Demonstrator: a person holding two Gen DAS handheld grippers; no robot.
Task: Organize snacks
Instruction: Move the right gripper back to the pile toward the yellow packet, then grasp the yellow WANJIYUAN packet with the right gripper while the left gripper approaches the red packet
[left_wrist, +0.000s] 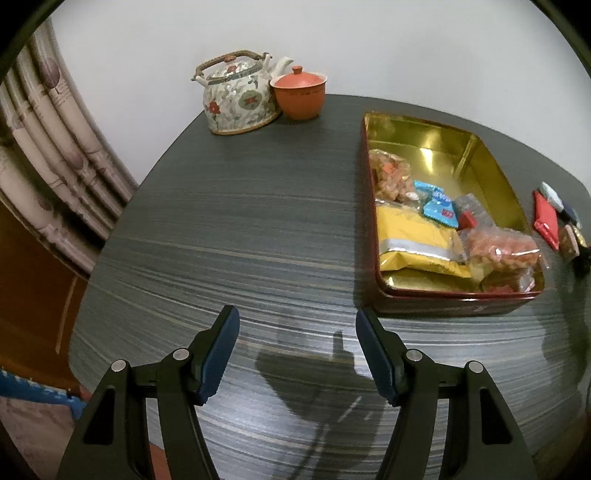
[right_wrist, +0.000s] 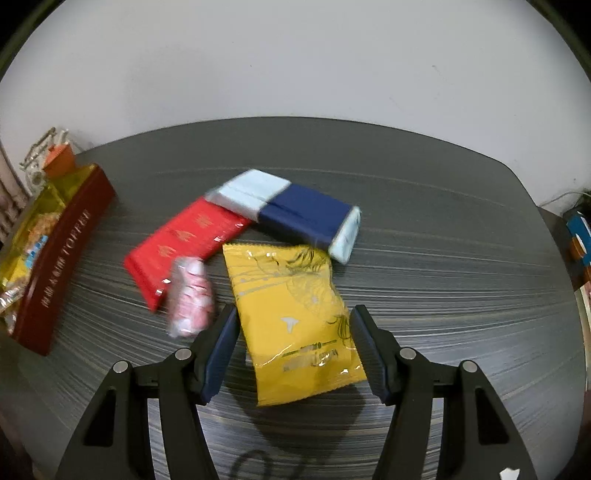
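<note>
Yellow pack (right_wrist: 295, 317) lies flat on the bench (right_wrist: 443, 258), between the spread fingers of the right gripper (right_wrist: 293, 328), not clamped yet. Red pack (right_wrist: 184, 240), pink candy (right_wrist: 190, 295) and blue box (right_wrist: 295, 214) lie loose just beyond it. Tin (left_wrist: 373, 221) on the left is partly filled with snacks. Left gripper (left_wrist: 297, 332) hangs apart over bare bench, holding nothing. Step looks like pickup of the yellow pack; next move likely calls for lowering, closing on the pack's sides, then carrying it to the tin. Thin foil may slip.
</note>
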